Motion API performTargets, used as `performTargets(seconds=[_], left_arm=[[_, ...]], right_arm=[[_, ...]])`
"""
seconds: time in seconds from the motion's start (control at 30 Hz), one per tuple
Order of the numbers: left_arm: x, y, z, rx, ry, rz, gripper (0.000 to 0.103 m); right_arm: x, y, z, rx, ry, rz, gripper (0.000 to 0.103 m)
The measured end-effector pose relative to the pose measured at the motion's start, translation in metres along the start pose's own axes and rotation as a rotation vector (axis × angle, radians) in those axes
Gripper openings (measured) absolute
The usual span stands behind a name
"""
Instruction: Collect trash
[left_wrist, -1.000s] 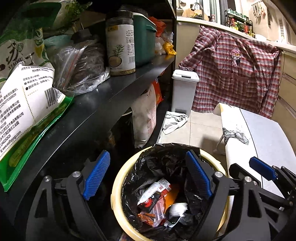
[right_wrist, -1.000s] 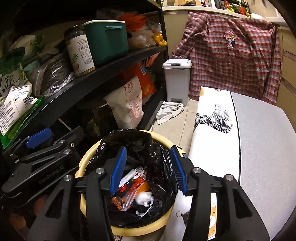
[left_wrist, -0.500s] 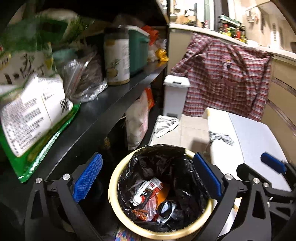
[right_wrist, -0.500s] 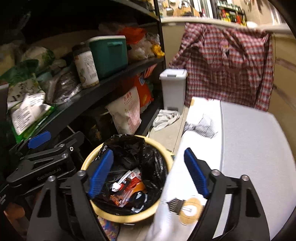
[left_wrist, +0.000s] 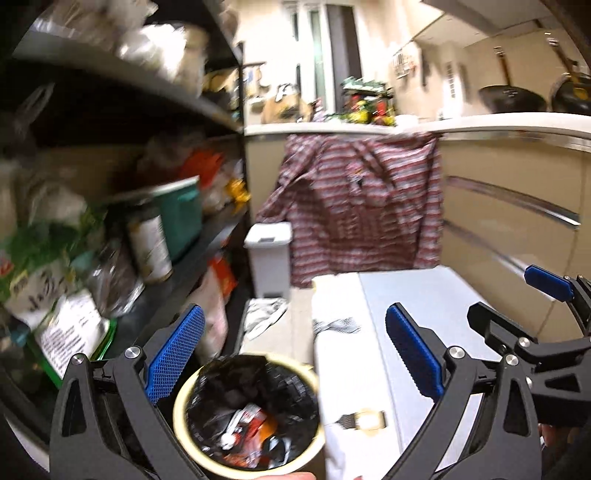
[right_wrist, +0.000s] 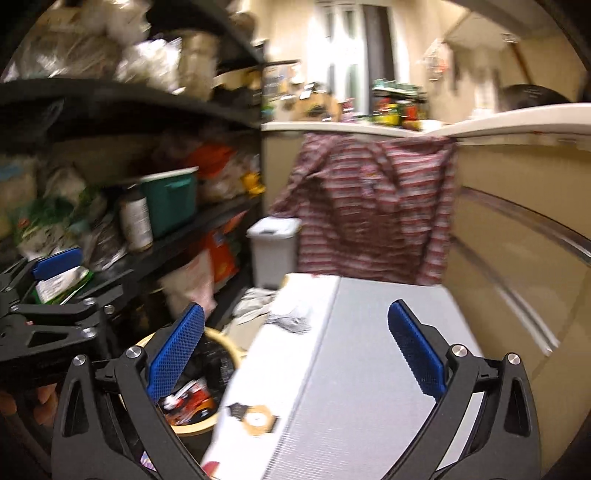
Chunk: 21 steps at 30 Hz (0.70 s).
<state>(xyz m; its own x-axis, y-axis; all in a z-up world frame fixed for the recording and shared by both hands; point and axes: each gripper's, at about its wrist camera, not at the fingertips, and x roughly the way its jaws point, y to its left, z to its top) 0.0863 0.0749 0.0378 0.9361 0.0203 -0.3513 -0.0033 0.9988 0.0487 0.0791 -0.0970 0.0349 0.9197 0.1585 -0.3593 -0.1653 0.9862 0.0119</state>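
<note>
A round yellow bin (left_wrist: 181, 398) with a black liner stands on the floor, low in the left wrist view, and holds wrappers (left_wrist: 251, 424) in red, white and orange. My left gripper (left_wrist: 291, 321) hovers above and behind it, wide open with nothing between the jaws. Off to the right, my right gripper (right_wrist: 295, 317) hangs over the white table (right_wrist: 354, 369). Its jaws are opening and hold nothing. In the right wrist view the bin (right_wrist: 223, 341) shows at lower left. One blue pad (left_wrist: 546, 284) of the right gripper shows at the right edge of the left wrist view.
A black shelf rack (left_wrist: 207, 240) on the left is crowded with food packets, a jar (left_wrist: 149, 247) and a green box (left_wrist: 181, 214). Behind stand a small white lidded bin (left_wrist: 269, 254) and a plaid shirt (left_wrist: 362, 210) hung from the counter. A cloth (left_wrist: 264, 317) lies on the floor.
Both grippers have risen and drawn back from the bin, which now looks smaller and lower in both views. The right gripper's jaws have spread much wider, and the left's a little.
</note>
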Motion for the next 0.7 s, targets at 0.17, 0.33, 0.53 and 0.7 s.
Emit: performTargets(seconds=[0.17, 0.33, 0.53, 0.7], left_arm=[[-0.007, -0.029, 0.006, 0.005, -0.036, -0.045, 0.095], [0.001, -0.046, 0.002, 0.006, -0.024, -0.069, 0.095], [0.007, -0.065, 0.001, 0.001, -0.029, -0.084, 0.095], [0.005, -0.076, -0.003, 0.005, -0.068, -0.068, 0.095]], right_arm=[[-0.014, -0.031, -0.005, 0.066, -0.025, -0.086, 0.098], [-0.014, -0.052, -0.013, 0.098, -0.007, -0.127, 0.098], [-0.021, -0.063, -0.017, 0.091, -0.031, -0.188, 0.098], [-0.032, -0.067, -0.019, 0.070, -0.085, -0.250, 0.098]])
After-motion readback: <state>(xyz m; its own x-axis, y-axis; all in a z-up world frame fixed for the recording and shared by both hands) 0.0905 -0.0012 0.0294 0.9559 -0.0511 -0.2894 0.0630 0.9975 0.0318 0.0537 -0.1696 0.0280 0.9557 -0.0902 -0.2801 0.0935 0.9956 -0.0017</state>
